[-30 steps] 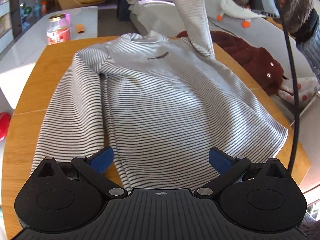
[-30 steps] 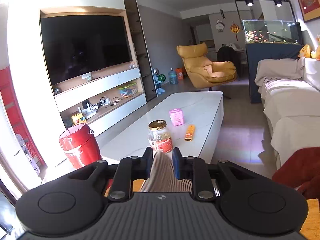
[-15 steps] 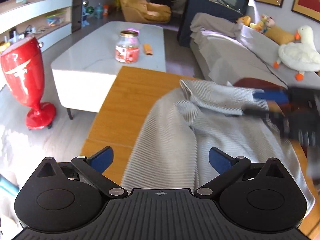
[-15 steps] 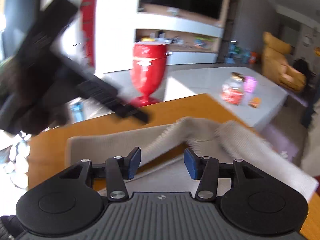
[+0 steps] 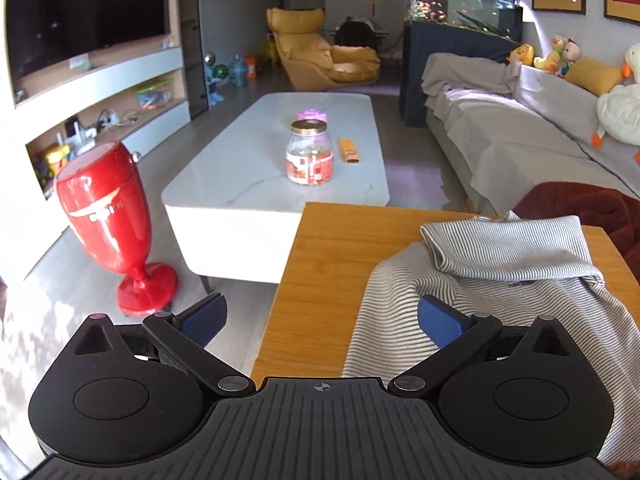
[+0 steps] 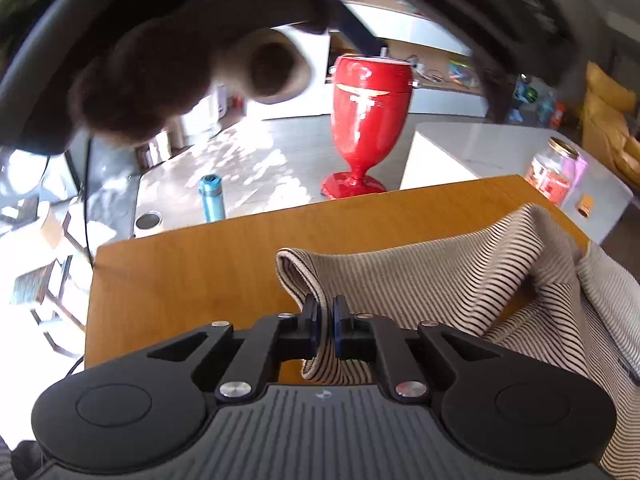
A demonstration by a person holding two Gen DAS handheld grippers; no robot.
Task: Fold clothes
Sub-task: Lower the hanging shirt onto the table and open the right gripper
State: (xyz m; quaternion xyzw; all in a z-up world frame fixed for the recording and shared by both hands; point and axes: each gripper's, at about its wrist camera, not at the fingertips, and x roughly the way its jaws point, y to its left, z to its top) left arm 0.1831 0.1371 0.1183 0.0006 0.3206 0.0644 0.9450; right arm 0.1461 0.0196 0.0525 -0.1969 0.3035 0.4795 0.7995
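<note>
A grey-and-white striped sweater (image 5: 500, 300) lies on the wooden table (image 5: 332, 240), with one sleeve (image 5: 508, 248) folded across its chest. In the right wrist view that sleeve (image 6: 420, 280) runs along the table's edge. My right gripper (image 6: 325, 320) is closing its jaws on it just behind the cuff (image 6: 294, 272), and the pads pinch the cloth. My left gripper (image 5: 320, 320) hovers open above the table's left edge, beside the sweater's shoulder, holding nothing.
Left of the table a red goblet-shaped bin (image 5: 104, 216) stands on the floor. Beyond it is a white coffee table (image 5: 280, 160) with a jar (image 5: 310, 152). A dark red garment (image 5: 580, 208) and a sofa (image 5: 500, 140) are on the right. A blurred dark sleeve (image 6: 160, 60) passes overhead.
The right gripper came down with the raised sleeve, laid it across the sweater, opened, then shut on it near the cuff. The left gripper rose and swung towards the table's left edge.
</note>
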